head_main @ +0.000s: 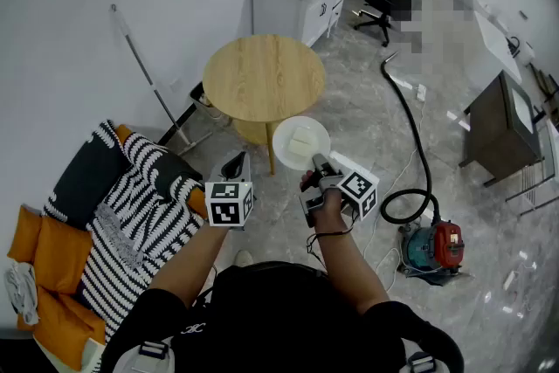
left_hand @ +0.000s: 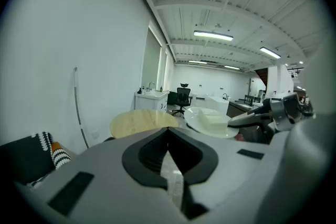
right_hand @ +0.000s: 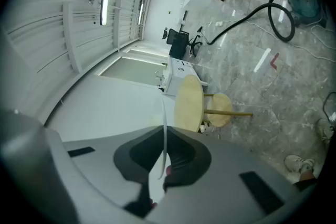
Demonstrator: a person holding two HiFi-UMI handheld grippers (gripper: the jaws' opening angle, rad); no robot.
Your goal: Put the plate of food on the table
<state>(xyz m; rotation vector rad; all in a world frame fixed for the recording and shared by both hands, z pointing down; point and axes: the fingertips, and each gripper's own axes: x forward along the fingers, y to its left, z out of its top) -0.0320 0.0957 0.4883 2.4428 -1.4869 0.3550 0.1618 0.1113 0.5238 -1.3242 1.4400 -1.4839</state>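
A white plate [head_main: 301,142] with a pale block of food hangs just in front of the round wooden table [head_main: 262,76], over the floor. My right gripper [head_main: 319,166] is shut on the plate's near rim. The right gripper view shows the rim [right_hand: 164,134] edge-on between the jaws of that gripper [right_hand: 161,170], with the table [right_hand: 189,102] beyond. My left gripper [head_main: 234,170] is held to the left of the plate, its jaws shut and empty. In the left gripper view the left gripper [left_hand: 169,165] points at the table [left_hand: 142,122], with the plate [left_hand: 212,123] at the right.
A sofa with a striped blanket [head_main: 131,205] and orange cushions is at the left. A red vacuum cleaner [head_main: 432,245] with a black hose lies on the floor at the right. A pole [head_main: 144,70] leans on the wall. A white vanity [head_main: 297,0] and a dark cabinet [head_main: 498,122] stand further off.
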